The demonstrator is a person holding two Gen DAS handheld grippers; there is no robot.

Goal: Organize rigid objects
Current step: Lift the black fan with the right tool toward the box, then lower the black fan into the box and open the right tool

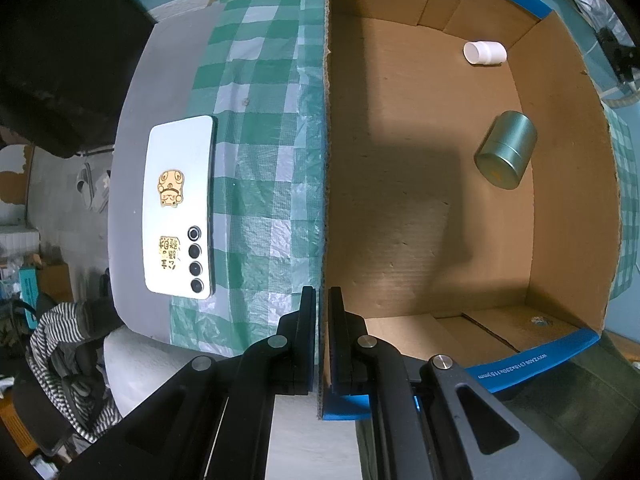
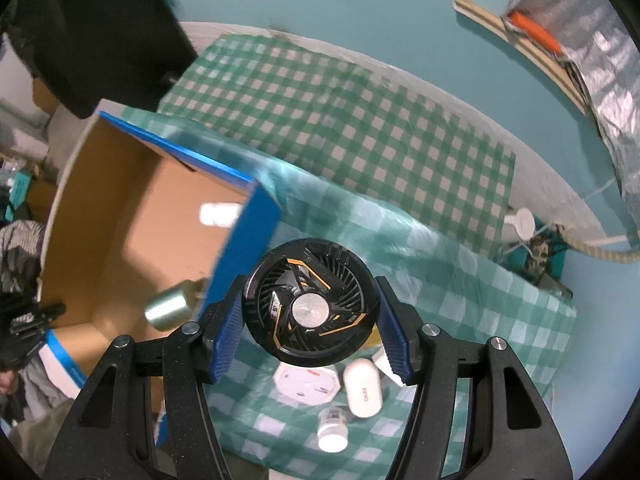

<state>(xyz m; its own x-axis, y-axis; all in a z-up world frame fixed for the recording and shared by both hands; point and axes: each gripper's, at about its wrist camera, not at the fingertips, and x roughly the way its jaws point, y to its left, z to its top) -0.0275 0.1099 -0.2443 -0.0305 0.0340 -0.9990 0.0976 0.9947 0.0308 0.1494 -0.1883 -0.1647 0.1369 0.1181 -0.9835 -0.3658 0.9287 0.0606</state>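
So my left gripper (image 1: 322, 344) is clamped tight on the near wall of the open brown cardboard box with blue outer faces (image 1: 326, 160), one finger inside, one outside. Inside the box, a small white plastic cap (image 1: 485, 53) and a green metal tin (image 1: 506, 150) both lie on their sides. A white phone with gold stickers (image 1: 181, 208) sits on the green checked cloth (image 1: 260, 152) just beside the box.

My right gripper (image 2: 310, 316) is pinching a round black fan with orange accents (image 2: 310, 306), held up above the cloth near the box corner. Below it: a white oval case (image 2: 362, 388), a white bottle (image 2: 332, 430), and what looks like an octagonal white pack (image 2: 306, 386), partly hidden.
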